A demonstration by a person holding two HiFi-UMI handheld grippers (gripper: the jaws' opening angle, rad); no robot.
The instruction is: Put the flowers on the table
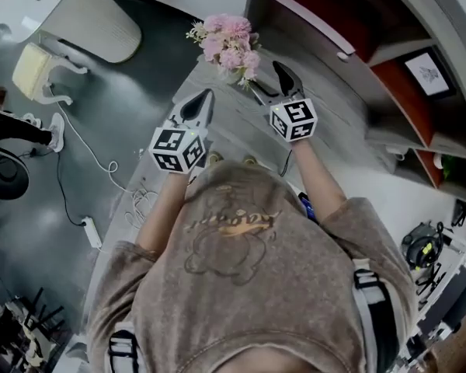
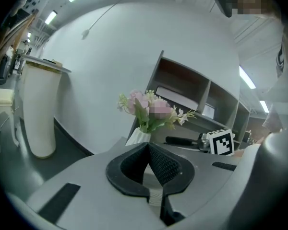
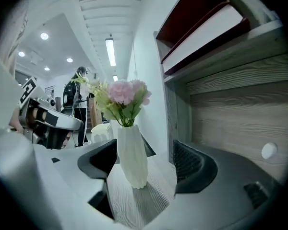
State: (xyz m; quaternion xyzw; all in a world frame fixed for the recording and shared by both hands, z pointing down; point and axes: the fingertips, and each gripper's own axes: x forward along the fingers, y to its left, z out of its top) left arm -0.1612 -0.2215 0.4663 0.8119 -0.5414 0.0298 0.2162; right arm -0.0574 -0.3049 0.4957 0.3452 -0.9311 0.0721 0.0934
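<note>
Status: we judge the placement to be essentially complete. The flowers (image 3: 126, 93) sit in a white vase (image 3: 132, 157), and the vase stands upright with its base on the grey wood-grain table (image 3: 139, 207). No jaw touches it.

Right gripper (image 1: 269, 84): the jaws are spread wide. In the right gripper view the vase stands in the gap between them, nearer the left jaw, with table surface showing on both sides of its base. We cannot tell whether the vase is fully between the pads or just ahead of the tips. A shelf unit (image 3: 230, 95) rises close beside the right jaw.

Left gripper (image 2: 148, 150): the jaws are brought together at the tips, with nothing between them. The vase lies ahead of this gripper and slightly to its left, well clear of the tips.

Left to do, in our judgement: draw the right gripper straight back so that neither jaw clips the vase.

Appearance of the item: pink round blooms with small pale sprigs and green leaves, bunched tightly. The vase is narrow, with a twisted ribbed surface, tapering toward the neck.
</note>
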